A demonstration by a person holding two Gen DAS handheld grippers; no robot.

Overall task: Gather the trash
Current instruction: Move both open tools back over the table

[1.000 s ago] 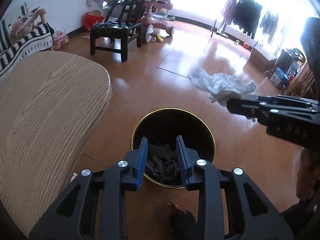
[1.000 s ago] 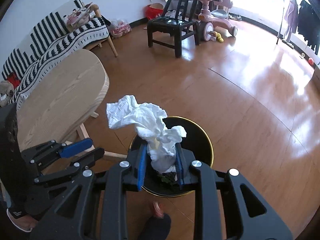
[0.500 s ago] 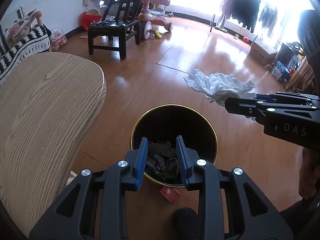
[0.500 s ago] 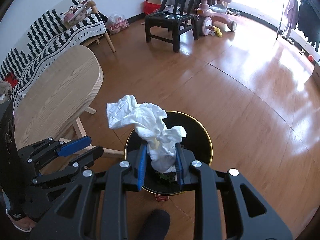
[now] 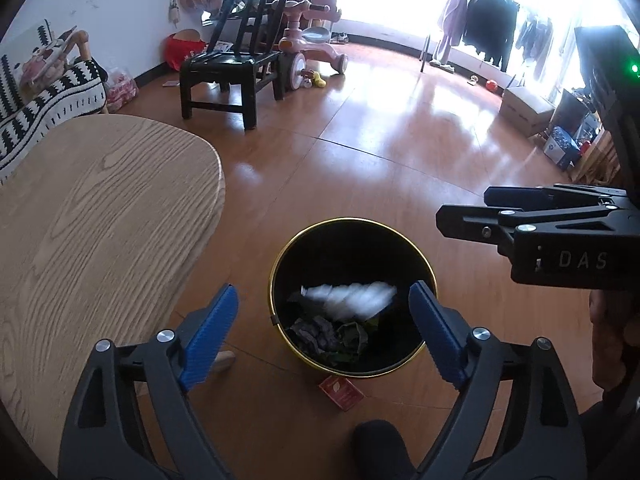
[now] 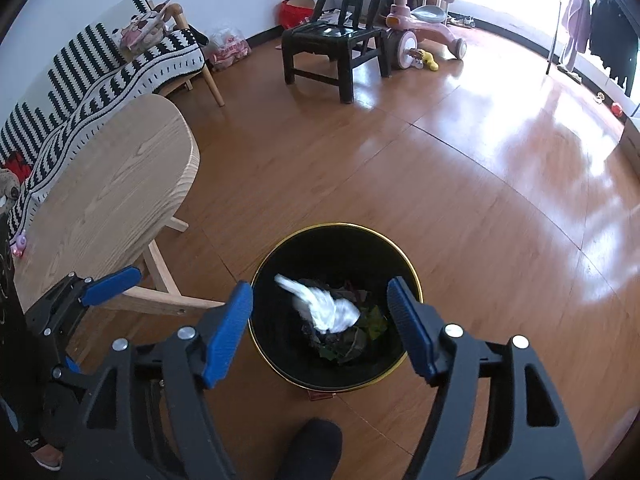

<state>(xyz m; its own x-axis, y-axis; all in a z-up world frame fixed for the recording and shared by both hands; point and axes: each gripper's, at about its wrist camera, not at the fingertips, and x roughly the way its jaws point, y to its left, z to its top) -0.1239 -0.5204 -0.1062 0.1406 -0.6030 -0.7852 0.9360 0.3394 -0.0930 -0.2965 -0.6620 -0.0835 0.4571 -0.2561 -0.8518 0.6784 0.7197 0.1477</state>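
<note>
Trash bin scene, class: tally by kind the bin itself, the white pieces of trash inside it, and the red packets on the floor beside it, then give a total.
Black trash bin with gold rim: 1
White crumpled tissue, blurred, inside the bin: 1
Red packet on the floor in front of the bin: 1
Total: 3

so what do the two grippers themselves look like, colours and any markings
Both are matte black plastic frames with triangular cut-outs and silver screw heads. The left gripper and right gripper each carry two ribbed blue pads on their fingers. Seen side-on from the left wrist view, the right gripper's body shows pale letters "DAS", and a green indicator light glows on a black block above it.
</note>
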